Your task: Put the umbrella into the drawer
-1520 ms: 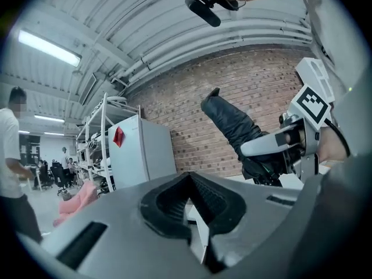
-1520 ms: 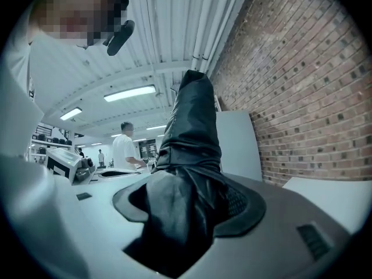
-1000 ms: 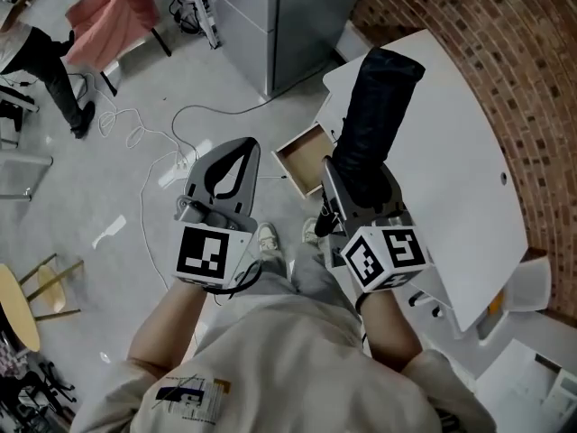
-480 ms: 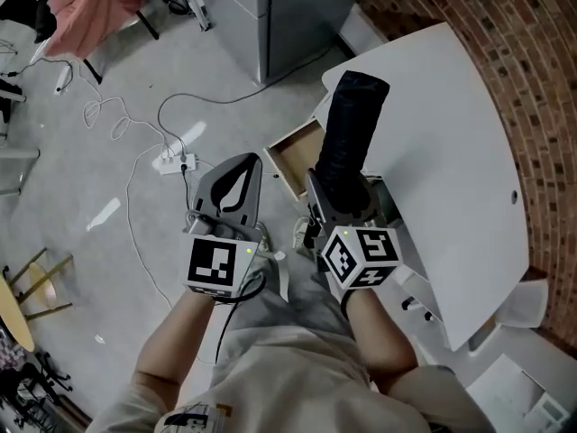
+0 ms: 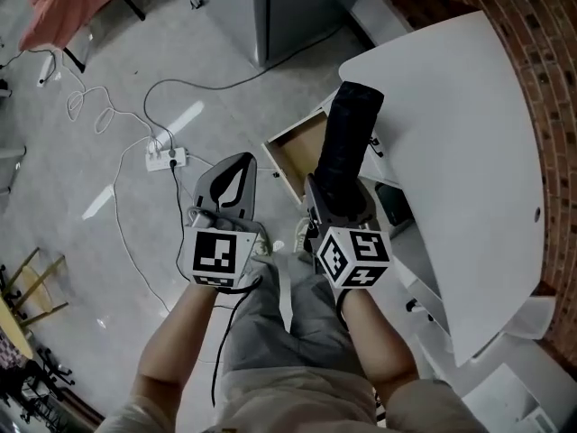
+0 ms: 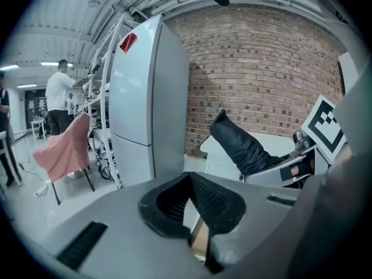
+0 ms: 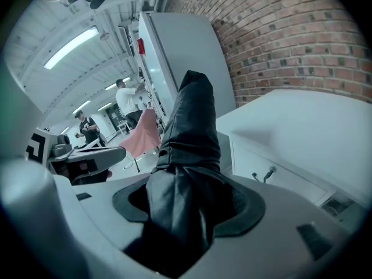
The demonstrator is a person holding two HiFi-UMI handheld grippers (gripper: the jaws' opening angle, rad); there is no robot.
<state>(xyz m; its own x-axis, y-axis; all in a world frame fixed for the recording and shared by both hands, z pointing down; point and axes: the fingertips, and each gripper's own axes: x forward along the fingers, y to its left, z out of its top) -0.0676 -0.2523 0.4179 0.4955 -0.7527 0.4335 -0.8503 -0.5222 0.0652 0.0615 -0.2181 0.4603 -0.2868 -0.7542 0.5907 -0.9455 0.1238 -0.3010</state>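
Observation:
A black folded umbrella [image 5: 347, 147] sticks forward out of my right gripper [image 5: 339, 194], which is shut on its lower end; in the right gripper view the umbrella [image 7: 189, 150] fills the space between the pads. Its far end reaches over the front of the white desk [image 5: 451, 106], just right of the open wooden drawer [image 5: 293, 152]. My left gripper [image 5: 242, 162] hangs to the left of the drawer over the floor, its tips together and nothing in it. The left gripper view shows the umbrella [image 6: 244, 147] and the right gripper [image 6: 290, 167] on its right.
A tall grey cabinet [image 5: 288, 7] stands behind the drawer. A power strip [image 5: 167, 158] with looping cables lies on the concrete floor at left. A pink cloth on a chair [image 5: 59, 12] is far left. A brick wall [image 5: 541, 25] runs behind the desk. People stand far off [image 6: 58, 97].
Both grippers have sunk lower toward the floor and drawer, the right one still carrying the umbrella. The umbrella's tip now lies nearer the open drawer.

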